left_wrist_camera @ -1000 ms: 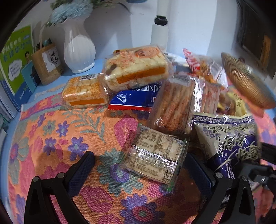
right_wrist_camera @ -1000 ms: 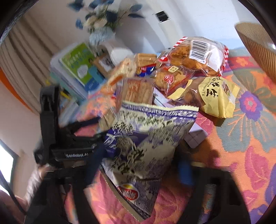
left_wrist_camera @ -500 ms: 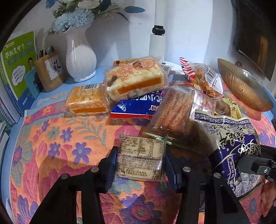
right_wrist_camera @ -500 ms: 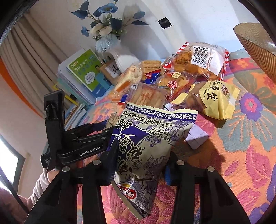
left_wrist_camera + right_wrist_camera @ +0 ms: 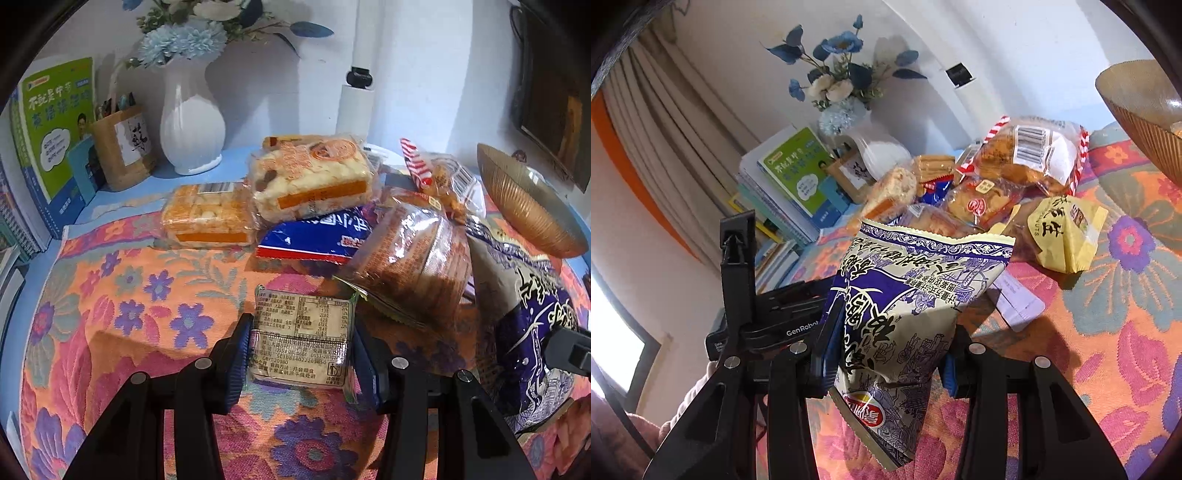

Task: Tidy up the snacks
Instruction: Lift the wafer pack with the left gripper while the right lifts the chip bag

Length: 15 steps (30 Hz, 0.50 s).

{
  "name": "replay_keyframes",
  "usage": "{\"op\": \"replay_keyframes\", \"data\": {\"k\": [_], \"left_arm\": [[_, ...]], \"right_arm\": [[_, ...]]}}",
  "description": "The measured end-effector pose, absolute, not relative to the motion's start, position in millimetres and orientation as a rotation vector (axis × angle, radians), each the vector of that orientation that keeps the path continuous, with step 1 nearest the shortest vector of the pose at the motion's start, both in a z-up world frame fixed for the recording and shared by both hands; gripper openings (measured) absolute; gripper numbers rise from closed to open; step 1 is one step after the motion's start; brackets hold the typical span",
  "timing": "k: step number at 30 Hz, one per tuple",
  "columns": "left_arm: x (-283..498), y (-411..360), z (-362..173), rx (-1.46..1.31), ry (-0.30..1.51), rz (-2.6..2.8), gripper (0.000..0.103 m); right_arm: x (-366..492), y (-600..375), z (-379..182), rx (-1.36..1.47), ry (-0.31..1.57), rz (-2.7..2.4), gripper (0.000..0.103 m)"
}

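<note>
left claw (image 5: pixel 301 354) clamped on small label-side packet (image 5: pixel 301 339); right claw (image 5: pixel 886 354) clamped on purple-white bag (image 5: pixel 905 314); wicker bowl (image 5: pixel 1145 110) at 2 o'clock

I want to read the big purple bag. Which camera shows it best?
The right wrist view. There the purple bag fills the middle, front side showing, pinched between the right gripper's pads. The left wrist view catches only part of the bag at its right edge, bent by the lens.
</note>
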State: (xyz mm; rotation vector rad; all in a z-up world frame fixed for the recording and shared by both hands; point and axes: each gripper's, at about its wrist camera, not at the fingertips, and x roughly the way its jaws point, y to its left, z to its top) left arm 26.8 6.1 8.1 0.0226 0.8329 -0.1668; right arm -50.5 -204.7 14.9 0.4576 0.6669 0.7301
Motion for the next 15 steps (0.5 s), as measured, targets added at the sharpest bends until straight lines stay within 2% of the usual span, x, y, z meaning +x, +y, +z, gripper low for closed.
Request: {"op": "replay_keyframes", "data": {"k": [15], "left_arm": [[26, 35, 11, -0.085, 0.800, -0.033, 0.049]], "right_arm": [[-49, -203, 14, 0.450, 0.665, 0.731, 0.042]]}}
